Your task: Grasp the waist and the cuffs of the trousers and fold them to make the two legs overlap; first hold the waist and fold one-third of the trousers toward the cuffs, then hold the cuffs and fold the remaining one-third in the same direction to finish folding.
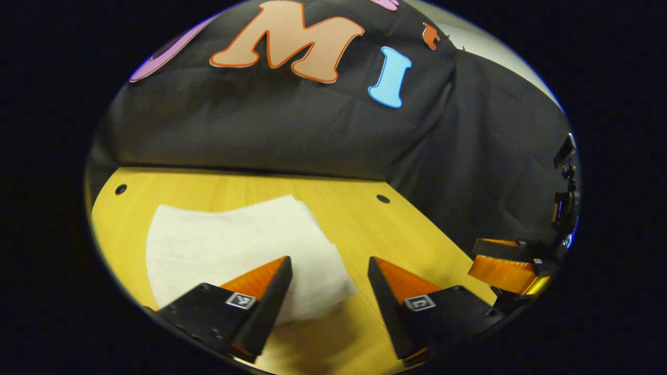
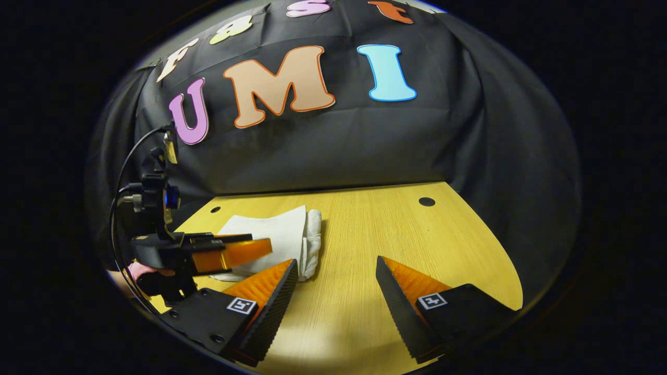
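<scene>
The white trousers (image 1: 234, 250) lie folded into a compact stack on the wooden table (image 1: 365, 219). In the left gripper view my left gripper (image 1: 329, 271) stands open just over the stack's near right corner, with nothing between its fingers. In the right gripper view the folded trousers (image 2: 284, 234) lie left of centre, their rolled edge facing right. My right gripper (image 2: 337, 273) is open above bare table to the right of the stack. The left gripper (image 2: 229, 252) shows there too, hovering at the stack's left side. The right gripper (image 1: 508, 271) appears at the right edge of the left gripper view.
Black cloth walls close the table at the back and right. Small dark holes (image 2: 427, 201) mark the tabletop near its far edge. A hand (image 2: 140, 271) holds the left gripper, with a cable looping above it. Bare wood lies right of the stack.
</scene>
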Demonstrator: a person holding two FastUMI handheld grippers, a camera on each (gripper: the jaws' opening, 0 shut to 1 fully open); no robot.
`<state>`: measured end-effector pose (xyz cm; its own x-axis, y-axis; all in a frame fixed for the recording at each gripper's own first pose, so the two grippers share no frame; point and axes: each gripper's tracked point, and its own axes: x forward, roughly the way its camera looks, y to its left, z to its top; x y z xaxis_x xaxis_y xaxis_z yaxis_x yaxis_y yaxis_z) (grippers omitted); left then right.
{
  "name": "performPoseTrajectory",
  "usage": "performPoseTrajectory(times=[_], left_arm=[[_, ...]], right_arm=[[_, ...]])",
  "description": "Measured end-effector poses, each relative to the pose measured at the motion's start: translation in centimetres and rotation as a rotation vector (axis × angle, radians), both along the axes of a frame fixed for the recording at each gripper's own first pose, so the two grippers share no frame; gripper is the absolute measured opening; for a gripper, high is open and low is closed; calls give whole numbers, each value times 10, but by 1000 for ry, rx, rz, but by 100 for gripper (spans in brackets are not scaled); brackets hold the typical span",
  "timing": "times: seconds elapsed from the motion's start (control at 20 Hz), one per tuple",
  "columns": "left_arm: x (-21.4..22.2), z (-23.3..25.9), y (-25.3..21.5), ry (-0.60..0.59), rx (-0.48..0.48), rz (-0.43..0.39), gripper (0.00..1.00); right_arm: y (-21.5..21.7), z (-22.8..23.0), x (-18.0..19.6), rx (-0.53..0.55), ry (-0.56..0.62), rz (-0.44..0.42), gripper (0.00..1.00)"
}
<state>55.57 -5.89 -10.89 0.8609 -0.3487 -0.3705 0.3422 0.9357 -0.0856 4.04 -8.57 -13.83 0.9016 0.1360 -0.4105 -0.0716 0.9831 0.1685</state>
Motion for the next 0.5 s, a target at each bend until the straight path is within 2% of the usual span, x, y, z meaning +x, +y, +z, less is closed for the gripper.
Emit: performPoseTrajectory(times=[0.05, 0.1, 0.2, 0.25, 0.3, 0.5], left_arm=[[-10, 1, 4, -1, 5, 8, 99], [-15, 2, 7, -3, 3, 15, 96], [-34, 7, 20, -4, 8, 44, 96], [-42, 13, 29, -12, 13, 65, 96], [-49, 19, 39, -25, 19, 90, 96], [-74, 42, 85, -80, 92, 189, 95]], right_arm=[[3, 1, -1, 3, -2, 8, 92], [6, 1, -2, 8, -2, 15, 96], [14, 2, -5, 27, -2, 25, 97], [18, 3, -6, 37, -3, 30, 92], [22, 3, -7, 46, -4, 31, 97], [34, 11, -14, 67, -15, 31, 96]])
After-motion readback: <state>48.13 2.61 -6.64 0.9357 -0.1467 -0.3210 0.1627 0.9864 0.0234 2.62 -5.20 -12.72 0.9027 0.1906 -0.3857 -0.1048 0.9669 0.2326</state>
